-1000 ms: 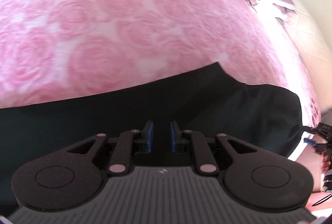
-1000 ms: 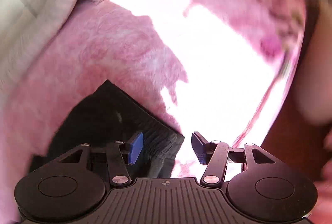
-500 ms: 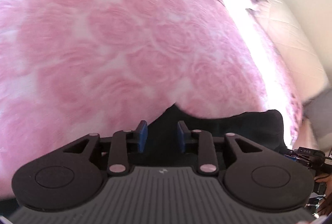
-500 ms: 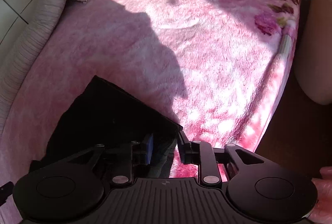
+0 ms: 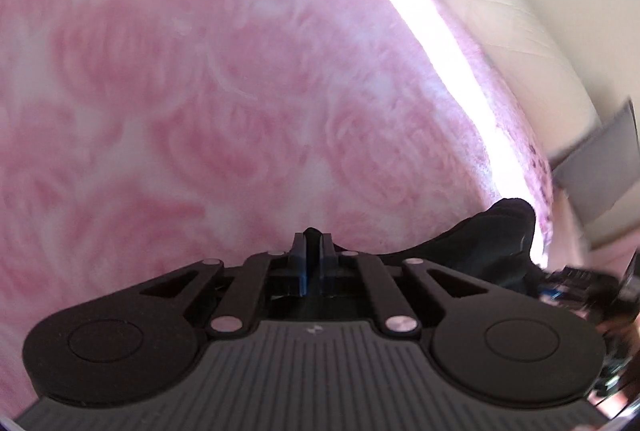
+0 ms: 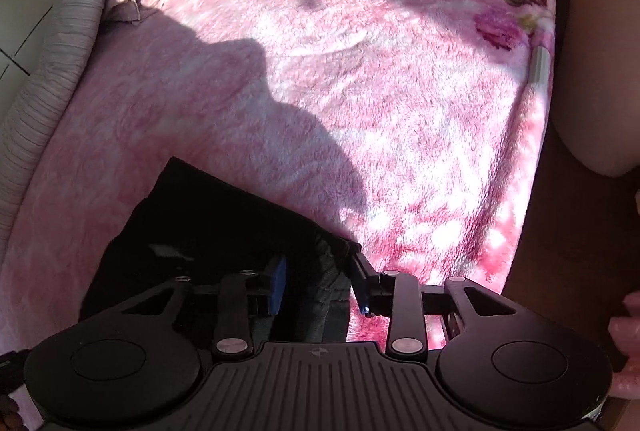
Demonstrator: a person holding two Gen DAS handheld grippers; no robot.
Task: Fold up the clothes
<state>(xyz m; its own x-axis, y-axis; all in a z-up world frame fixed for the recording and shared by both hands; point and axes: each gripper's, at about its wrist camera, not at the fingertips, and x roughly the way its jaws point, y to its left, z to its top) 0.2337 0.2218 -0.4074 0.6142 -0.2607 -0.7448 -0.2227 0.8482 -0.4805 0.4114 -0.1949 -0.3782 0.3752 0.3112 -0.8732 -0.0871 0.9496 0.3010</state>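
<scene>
A black garment (image 6: 224,227) lies on the pink rose-patterned blanket (image 6: 360,103), near that blanket's front edge and in shadow. Its fabric is dark and matte, doubled into layers, with a straight far edge and a ribbed band at its right corner. Another part of it (image 5: 492,247) rises in a rumpled hump above the blanket.

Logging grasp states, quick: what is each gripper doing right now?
Left gripper: shut on a pinch of the black garment.
Right gripper: open, fingers astride the black garment's ribbed edge, not clamped.
</scene>
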